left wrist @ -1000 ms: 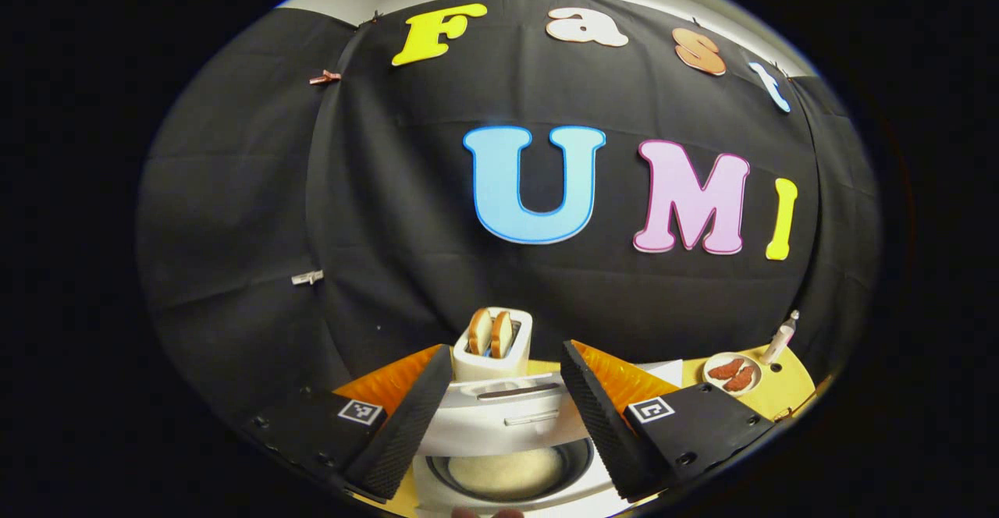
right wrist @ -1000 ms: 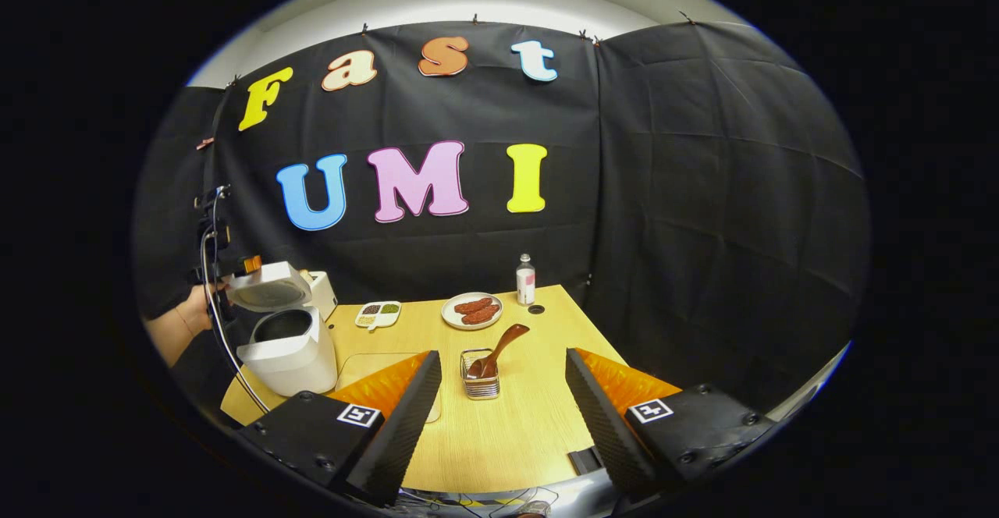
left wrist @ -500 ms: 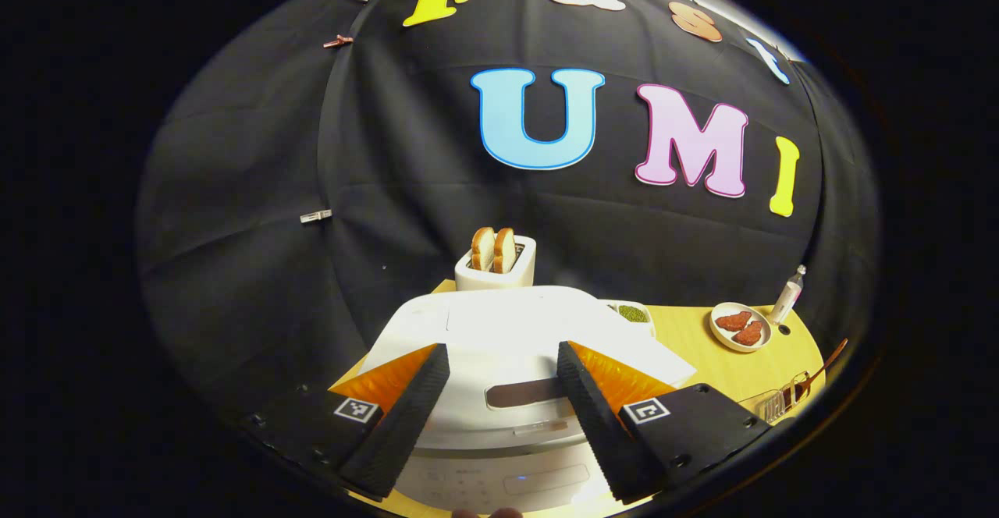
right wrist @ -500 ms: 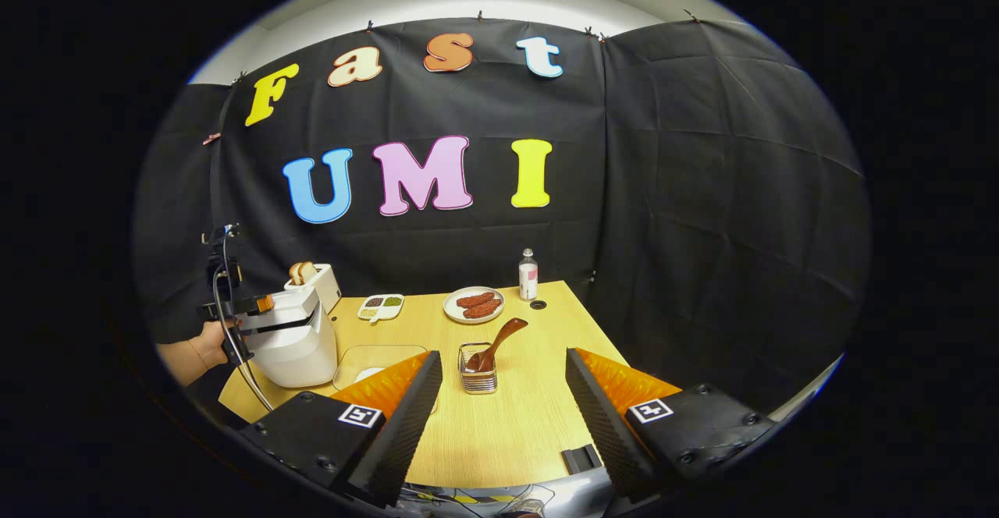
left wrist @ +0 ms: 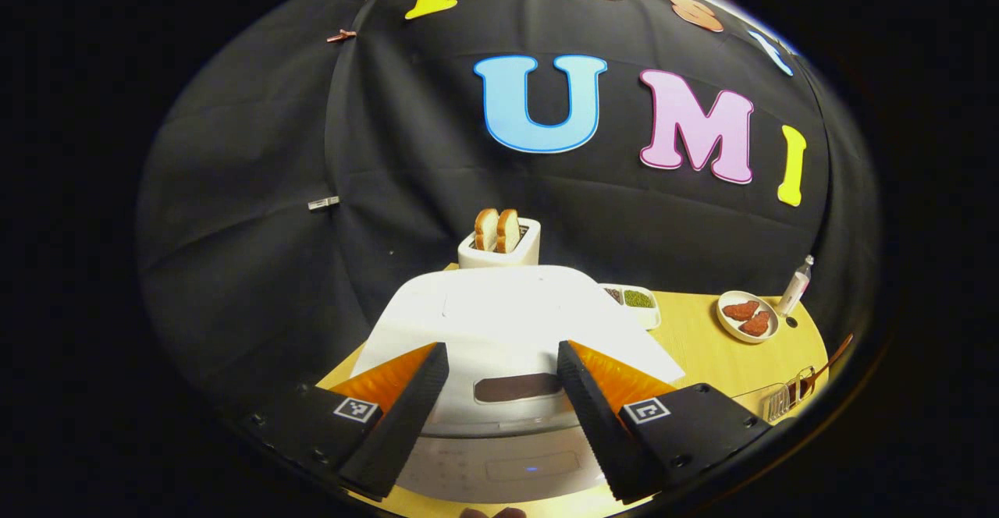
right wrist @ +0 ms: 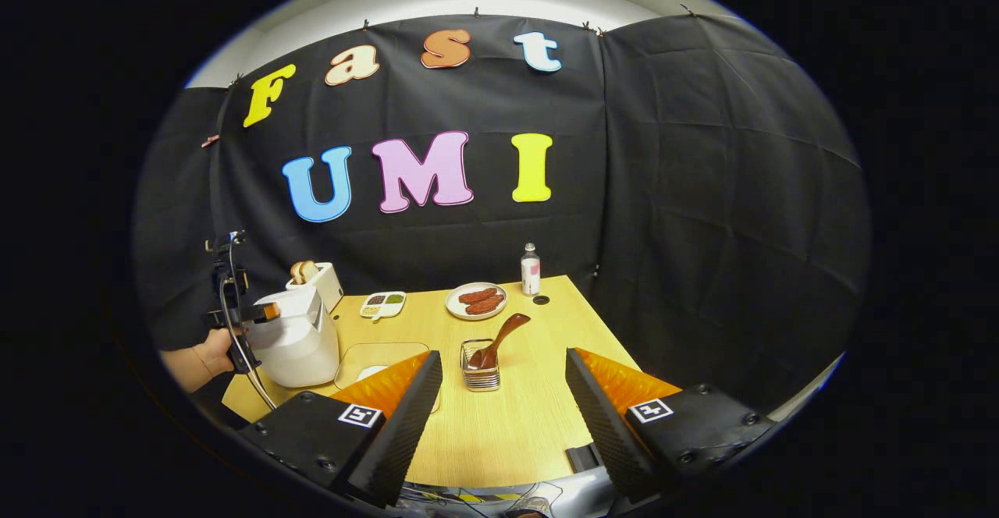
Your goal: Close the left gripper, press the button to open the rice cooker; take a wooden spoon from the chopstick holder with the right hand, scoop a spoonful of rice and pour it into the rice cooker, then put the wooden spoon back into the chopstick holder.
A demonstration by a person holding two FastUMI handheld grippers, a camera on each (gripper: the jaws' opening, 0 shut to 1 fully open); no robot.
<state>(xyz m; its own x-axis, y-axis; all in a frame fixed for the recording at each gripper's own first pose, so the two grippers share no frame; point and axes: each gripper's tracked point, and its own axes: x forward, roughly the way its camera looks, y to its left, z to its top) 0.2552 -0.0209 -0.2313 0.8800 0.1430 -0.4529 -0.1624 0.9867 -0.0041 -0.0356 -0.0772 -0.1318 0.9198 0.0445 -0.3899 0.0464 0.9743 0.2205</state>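
Two claws stand wide, holding nothing: left claw [left wrist: 499, 393] over the closed rice cooker [left wrist: 507, 346], right claw [right wrist: 503, 393] short of the wooden spoon [right wrist: 499, 338] in its chopstick holder [right wrist: 480, 374]. Opening step judged pending; next, narrow the left claw and press the button

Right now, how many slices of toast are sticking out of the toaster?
2. Both stand upright side by side in the toaster behind the rice cooker: the left slice and the right slice. More may be hidden inside.
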